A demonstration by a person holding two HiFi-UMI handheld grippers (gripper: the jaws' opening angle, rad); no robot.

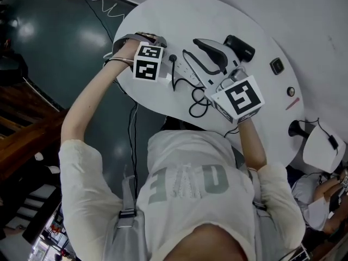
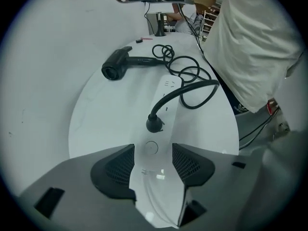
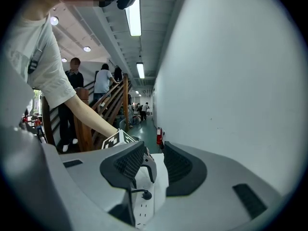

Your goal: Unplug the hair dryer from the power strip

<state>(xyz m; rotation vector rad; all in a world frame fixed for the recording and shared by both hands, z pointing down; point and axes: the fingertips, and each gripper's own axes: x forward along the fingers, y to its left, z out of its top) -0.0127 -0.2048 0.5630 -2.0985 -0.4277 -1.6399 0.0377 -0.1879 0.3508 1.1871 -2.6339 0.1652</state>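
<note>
A white power strip (image 2: 166, 97) lies along the round white table (image 2: 110, 124). A black plug (image 2: 154, 124) sits in one of its sockets. The plug's cable (image 2: 192, 88) loops back to a black hair dryer (image 2: 115, 67) lying left of the strip. My left gripper (image 2: 153, 160) points down over the near end of the strip, open, one jaw on each side and the pads not pressing. My right gripper (image 3: 155, 158) hangs above the far end, open and holding nothing. It looks along the strip (image 3: 144, 211) toward the plug (image 3: 145, 195). In the head view the plug (image 1: 173, 58) is just right of the left marker cube (image 1: 148, 61).
A pale wall runs close behind the table (image 1: 163, 15). Near the far rim lie a small black block (image 1: 277, 65) and a red pen (image 1: 292, 103). A black stand (image 1: 296, 128) is beside a white seat (image 1: 321, 145). People stand by a wooden stair rail (image 3: 122, 105).
</note>
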